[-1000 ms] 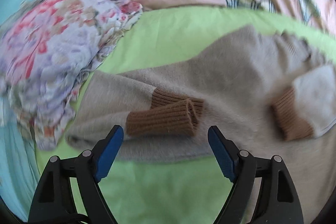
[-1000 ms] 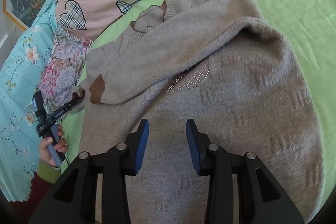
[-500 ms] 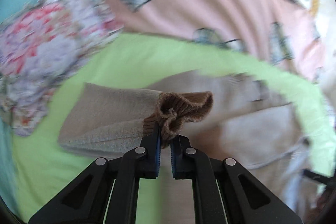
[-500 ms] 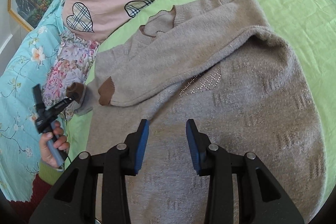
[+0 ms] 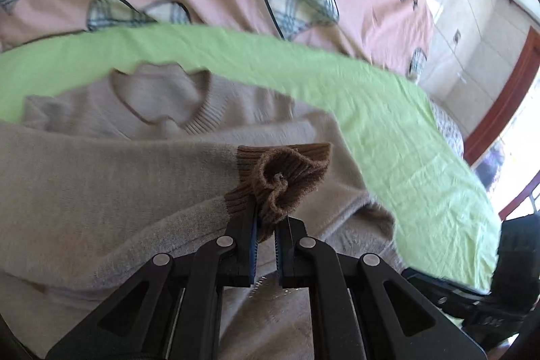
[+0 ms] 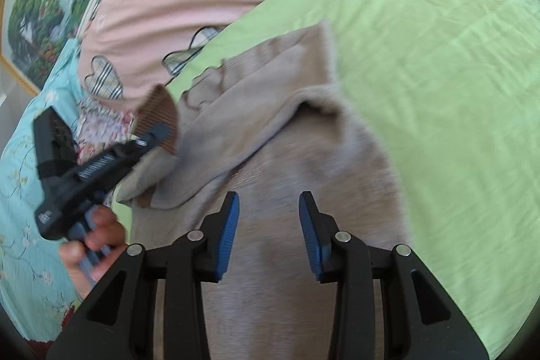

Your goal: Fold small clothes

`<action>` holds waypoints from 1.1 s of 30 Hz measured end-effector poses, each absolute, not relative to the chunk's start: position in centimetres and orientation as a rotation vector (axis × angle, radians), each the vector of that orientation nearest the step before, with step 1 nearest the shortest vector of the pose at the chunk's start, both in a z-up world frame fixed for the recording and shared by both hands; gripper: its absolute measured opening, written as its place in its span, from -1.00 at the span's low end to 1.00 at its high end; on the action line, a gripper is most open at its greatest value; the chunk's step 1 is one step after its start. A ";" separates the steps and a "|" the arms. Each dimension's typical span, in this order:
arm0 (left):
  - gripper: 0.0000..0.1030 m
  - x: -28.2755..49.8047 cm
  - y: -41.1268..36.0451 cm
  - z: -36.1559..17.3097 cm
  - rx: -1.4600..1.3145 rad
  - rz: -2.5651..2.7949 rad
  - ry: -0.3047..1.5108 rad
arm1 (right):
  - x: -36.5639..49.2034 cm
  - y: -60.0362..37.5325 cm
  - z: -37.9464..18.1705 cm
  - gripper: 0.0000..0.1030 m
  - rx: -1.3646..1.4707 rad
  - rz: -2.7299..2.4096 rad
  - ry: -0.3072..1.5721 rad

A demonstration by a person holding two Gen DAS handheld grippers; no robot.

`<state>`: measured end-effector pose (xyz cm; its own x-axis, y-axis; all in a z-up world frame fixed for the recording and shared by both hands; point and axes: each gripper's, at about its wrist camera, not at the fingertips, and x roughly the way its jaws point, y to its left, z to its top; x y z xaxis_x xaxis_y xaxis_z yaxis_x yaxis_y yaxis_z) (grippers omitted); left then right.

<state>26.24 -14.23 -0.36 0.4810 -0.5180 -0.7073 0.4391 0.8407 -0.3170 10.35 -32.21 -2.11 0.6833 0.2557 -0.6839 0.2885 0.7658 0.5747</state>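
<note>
A beige knit sweater (image 6: 303, 157) lies on the green sheet (image 6: 438, 56), one sleeve folded across its chest. My left gripper (image 5: 266, 218) is shut on the brown ribbed cuff (image 5: 290, 171) of the other sleeve and holds it bunched above the sweater (image 5: 101, 177), below the neckline. In the right wrist view that left gripper (image 6: 158, 132) sits at the left with the cuff (image 6: 158, 110) raised, a hand (image 6: 91, 242) on its handle. My right gripper (image 6: 269, 208) hovers open over the sweater's lower body, with nothing between its blue pads.
A pink quilt with plaid hearts (image 6: 168, 5) lies beyond the green sheet. A floral garment (image 6: 98, 120) and light blue flowered bedding (image 6: 23, 191) lie left of the sweater. A framed landscape picture (image 6: 30, 16) hangs at far left.
My left gripper shut on the brown cuff and carried the sleeve sideways over the sweater's body. The right gripper drifted a little, still open.
</note>
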 end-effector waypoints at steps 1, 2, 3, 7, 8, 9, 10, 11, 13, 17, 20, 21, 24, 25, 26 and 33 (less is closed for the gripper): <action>-0.77 26.5 -15.0 -1.4 -0.079 -0.592 0.929 | 10.4 -32.5 -2.1 -0.26 0.722 -0.027 0.837; -0.71 26.5 -15.1 -2.1 -0.069 -0.595 0.950 | 10.5 -32.7 -2.1 -0.26 0.724 -0.028 0.837; -0.62 26.3 -15.0 -2.6 -0.067 -0.601 0.965 | 10.7 -32.8 -2.0 -0.26 0.724 -0.024 0.837; -0.15 24.0 -12.1 -2.2 -0.069 -0.599 0.957 | 12.1 -32.2 -1.5 -0.26 0.702 0.009 0.834; -0.11 23.4 -11.0 -1.8 -0.067 -0.583 0.938 | 12.7 -31.9 -1.4 -0.26 0.691 0.018 0.835; -0.06 22.6 -9.3 -1.5 -0.067 -0.557 0.918 | 13.3 -31.8 -1.5 -0.25 0.685 0.027 0.836; -0.06 22.1 -8.1 -1.1 -0.069 -0.537 0.908 | 14.0 -31.6 -1.5 -0.25 0.678 0.039 0.837; -0.06 21.6 -6.2 -0.7 -0.070 -0.503 0.898 | 15.0 -31.3 -1.6 -0.24 0.673 0.050 0.843; -0.06 20.8 -2.4 -0.2 -0.071 -0.415 0.880 | 16.6 -31.1 -2.0 -0.18 0.679 0.062 0.850; 0.09 20.2 5.5 -0.6 -0.093 -0.193 0.866 | 20.1 -30.0 -2.4 -0.02 0.632 0.082 0.873; 0.09 21.6 10.1 -2.5 -0.128 -0.053 0.918 | 22.7 -29.9 -3.7 0.07 0.636 0.038 0.933; 0.07 22.0 11.2 -3.1 -0.141 -0.024 0.934 | 23.3 -29.8 -4.2 0.07 0.639 0.033 0.958; 0.06 23.6 12.7 -4.4 -0.174 0.001 0.964 | 24.9 -29.1 -5.4 0.06 0.629 0.060 1.012; 0.06 24.3 12.6 -4.4 -0.166 0.006 0.962 | 25.2 -28.7 -5.5 -0.12 0.602 0.061 1.026; 0.06 24.9 12.3 -4.3 -0.156 0.009 0.962 | 25.5 -28.3 -5.5 -0.52 0.582 0.072 1.035; -0.13 27.2 10.0 -3.6 -0.100 0.110 0.939 | 23.7 -29.7 2.4 -0.74 0.499 0.140 0.758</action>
